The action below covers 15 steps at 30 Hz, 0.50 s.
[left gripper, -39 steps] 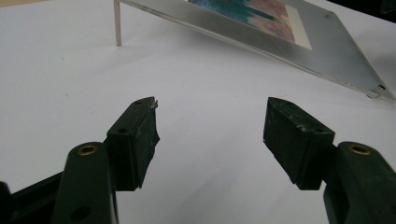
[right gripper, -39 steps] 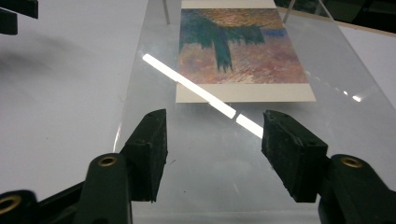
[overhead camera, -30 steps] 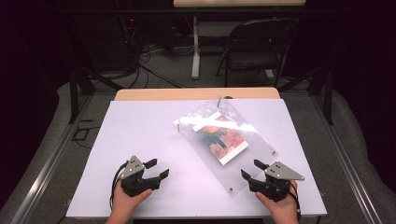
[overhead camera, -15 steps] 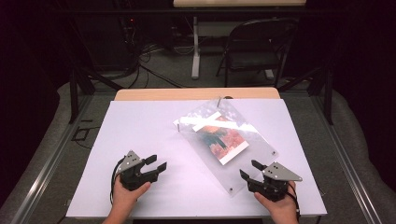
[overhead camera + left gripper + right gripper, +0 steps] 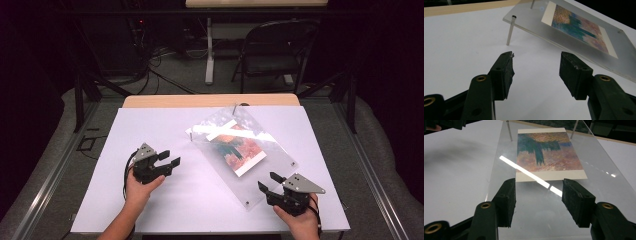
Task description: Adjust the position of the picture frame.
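Left hand: the person's left hand (image 5: 136,184) grips the black two-jaw left gripper (image 5: 169,158) over the left half of the white table top (image 5: 160,127).
Left gripper jaws: spread apart with nothing between them, aimed toward the frame; in the left gripper view the gripper (image 5: 536,65) sits above bare table.
Frame: a clear acrylic picture frame (image 5: 272,150) with a colourful painted print (image 5: 239,149) sandwiched inside lies tilted at the table's centre, its far edge raised on thin metal standoff posts (image 5: 510,31).
Right hand: the person's right hand (image 5: 299,224) holds the black right gripper (image 5: 267,182) near the table's front right corner, just beside the frame's near corner.
Right gripper jaws: spread wide, holding nothing; in the right gripper view the gripper (image 5: 538,186) hovers over the clear sheet's low edge.
Background: a dark folding chair (image 5: 272,52) stands beyond the table.
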Motion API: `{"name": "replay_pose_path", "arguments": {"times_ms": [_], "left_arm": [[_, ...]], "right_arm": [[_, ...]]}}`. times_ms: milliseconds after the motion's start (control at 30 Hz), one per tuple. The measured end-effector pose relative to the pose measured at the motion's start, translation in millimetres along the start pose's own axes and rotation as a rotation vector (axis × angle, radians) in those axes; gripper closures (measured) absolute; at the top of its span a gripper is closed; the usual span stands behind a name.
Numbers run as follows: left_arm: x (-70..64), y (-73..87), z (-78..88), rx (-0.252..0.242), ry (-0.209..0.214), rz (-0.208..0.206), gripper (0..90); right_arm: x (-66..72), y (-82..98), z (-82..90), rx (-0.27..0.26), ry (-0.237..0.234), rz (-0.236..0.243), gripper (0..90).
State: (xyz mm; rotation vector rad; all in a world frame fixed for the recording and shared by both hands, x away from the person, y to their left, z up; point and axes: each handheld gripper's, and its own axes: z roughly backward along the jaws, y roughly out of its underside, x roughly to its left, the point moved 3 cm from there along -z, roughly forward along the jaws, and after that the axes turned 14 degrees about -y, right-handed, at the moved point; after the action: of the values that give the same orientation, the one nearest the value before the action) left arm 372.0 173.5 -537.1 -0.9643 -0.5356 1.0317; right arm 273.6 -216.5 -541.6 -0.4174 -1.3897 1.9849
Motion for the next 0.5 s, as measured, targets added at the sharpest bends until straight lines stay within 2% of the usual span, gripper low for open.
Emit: {"name": "replay_pose_path", "arguments": {"times_ms": [267, 400, 500], "left_arm": [[6.0, -13.9, -31.3, 0.019, -0.028, -0.003, 48.9], [6.3, -16.1, -41.2, 0.022, -0.037, -0.006, 49.7], [6.9, -16.2, -50.8, 0.028, -0.062, -0.017, 49.9]], "right_arm": [[-1.6, 0.5, 1.1, -0.002, -0.005, -0.020, 45.6], [-2.8, 0.9, 1.6, -0.003, -0.007, -0.031, 45.8], [-3.6, 1.1, 2.0, -0.006, -0.009, -0.042, 45.8]]}}
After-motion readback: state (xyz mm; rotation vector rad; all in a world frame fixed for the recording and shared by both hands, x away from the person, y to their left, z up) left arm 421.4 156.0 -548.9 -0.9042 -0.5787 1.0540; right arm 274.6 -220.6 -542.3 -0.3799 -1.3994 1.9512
